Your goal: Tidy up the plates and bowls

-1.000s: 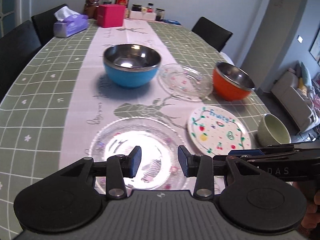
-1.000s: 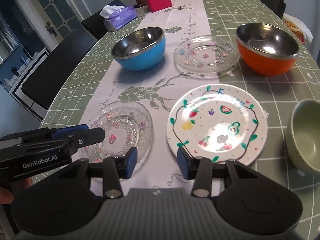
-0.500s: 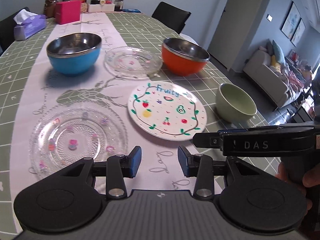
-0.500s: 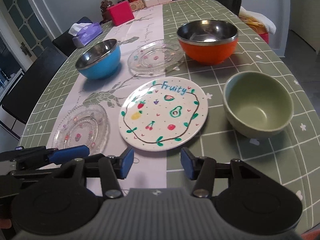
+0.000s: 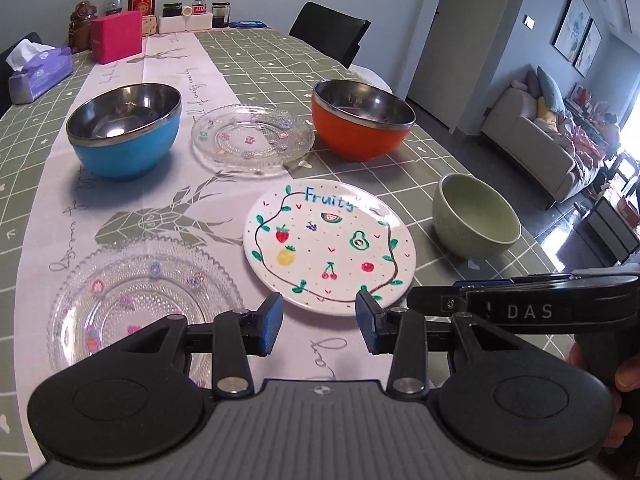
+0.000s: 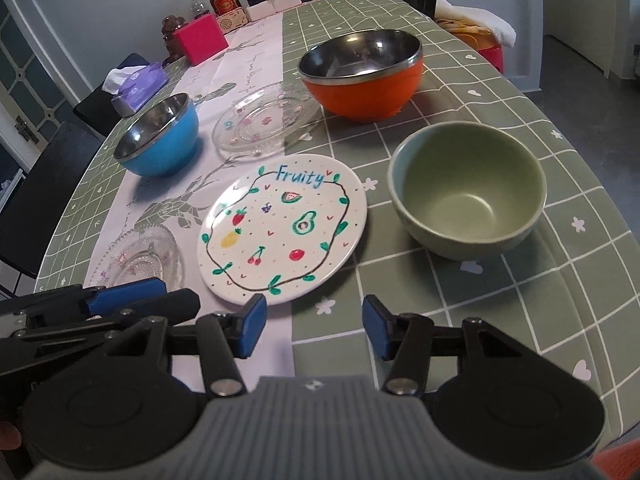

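Plates and bowls: all six pieces sit singly on the counter [image 6: 460,92], nothing stacked yet, so sorting reads as not begun. Landmark: the Fruity plate [image 6: 282,229], flat, near the front edge. Beyond it to the left, a blue bowl [image 6: 160,142]; straight beyond it, a far glass plate [image 6: 266,120]; beyond it to the right, an orange bowl [image 6: 362,74]; just right of it, a green bowl [image 6: 468,196]; left of it, a near glass plate [image 5: 144,300]. None touch, which leaves room to get a finger under each rim. Left tongs [image 5: 318,322] hover over the near rim of the Fruity plate, jaws parted, nothing between them. Right tongs [image 6: 314,330] hover just in front of the Fruity plate's right side, toward the green bowl; their jaws have just been opening, also with nothing between them. Judgement: both point downward at the front row because those pieces are nearest; likely targets are the Fruity plate and the green bowl, though which goes first cannot be told. Likely grouping is plates together, bowls nested.
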Demonstrator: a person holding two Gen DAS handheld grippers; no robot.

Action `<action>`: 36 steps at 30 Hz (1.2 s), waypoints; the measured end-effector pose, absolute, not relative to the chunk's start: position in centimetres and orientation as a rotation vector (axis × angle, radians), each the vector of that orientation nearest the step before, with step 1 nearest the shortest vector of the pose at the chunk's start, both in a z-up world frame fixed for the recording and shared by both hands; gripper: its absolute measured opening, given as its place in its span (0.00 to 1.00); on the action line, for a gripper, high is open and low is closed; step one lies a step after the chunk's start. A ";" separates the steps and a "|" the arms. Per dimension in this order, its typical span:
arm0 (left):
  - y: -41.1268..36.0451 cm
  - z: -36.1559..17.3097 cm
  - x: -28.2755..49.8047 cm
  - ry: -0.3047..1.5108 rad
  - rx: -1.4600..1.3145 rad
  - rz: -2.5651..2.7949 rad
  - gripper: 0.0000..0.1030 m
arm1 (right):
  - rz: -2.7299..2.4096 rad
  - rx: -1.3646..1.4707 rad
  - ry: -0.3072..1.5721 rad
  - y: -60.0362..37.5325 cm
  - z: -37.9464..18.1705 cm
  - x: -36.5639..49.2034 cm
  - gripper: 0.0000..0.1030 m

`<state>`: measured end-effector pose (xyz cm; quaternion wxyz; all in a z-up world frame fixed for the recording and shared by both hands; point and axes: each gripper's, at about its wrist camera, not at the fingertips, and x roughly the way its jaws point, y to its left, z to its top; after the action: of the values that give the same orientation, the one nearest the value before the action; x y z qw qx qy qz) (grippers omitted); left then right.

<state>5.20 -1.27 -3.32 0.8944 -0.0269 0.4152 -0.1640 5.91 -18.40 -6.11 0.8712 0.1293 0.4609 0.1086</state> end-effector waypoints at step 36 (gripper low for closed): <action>2.9 -6.1 15.5 0.976 -0.190 -0.385 0.33 | 0.087 0.552 0.994 -20.1 -7.8 10.7 0.40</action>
<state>15.52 2.89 -6.14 0.8612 -0.0904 0.4653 -0.1836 10.73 -20.14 -7.81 0.8418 0.2612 0.4706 0.0413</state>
